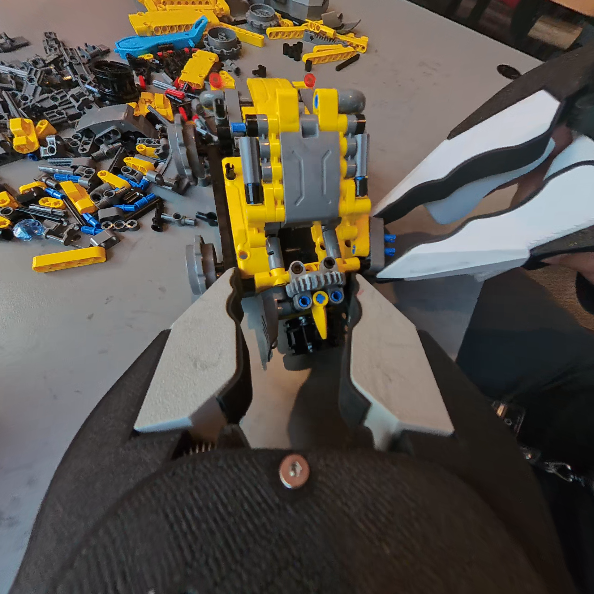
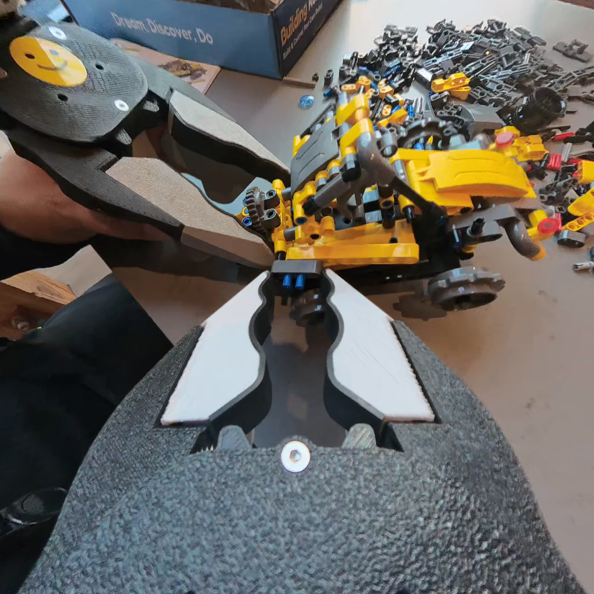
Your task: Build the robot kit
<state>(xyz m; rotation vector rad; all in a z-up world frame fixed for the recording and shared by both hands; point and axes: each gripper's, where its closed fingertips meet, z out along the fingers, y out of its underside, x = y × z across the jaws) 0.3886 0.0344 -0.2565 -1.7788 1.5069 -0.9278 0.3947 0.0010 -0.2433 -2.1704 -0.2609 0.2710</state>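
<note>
A half-built yellow and grey brick vehicle (image 1: 289, 180) stands on the grey table (image 1: 64, 321). My left gripper (image 1: 294, 289) is shut on its near end, with a finger on each side of the grey gear and blue pins. My right gripper (image 2: 295, 276) is shut on a small dark grey piece (image 2: 295, 266) that carries two blue pins and sits against the model's yellow side (image 2: 353, 238). In the left wrist view the right gripper (image 1: 377, 244) comes in from the right, holding that piece (image 1: 376, 238). In the right wrist view the left gripper (image 2: 273, 215) reaches in from the upper left.
Several loose black, grey, yellow and blue parts (image 1: 80, 144) lie to the left of the model and also show in the right wrist view (image 2: 466, 54). A blue tool (image 1: 154, 40) lies at the back. A blue box (image 2: 193, 35) and a booklet (image 2: 189, 69) lie behind. A person's hand (image 2: 38, 205) holds the left gripper.
</note>
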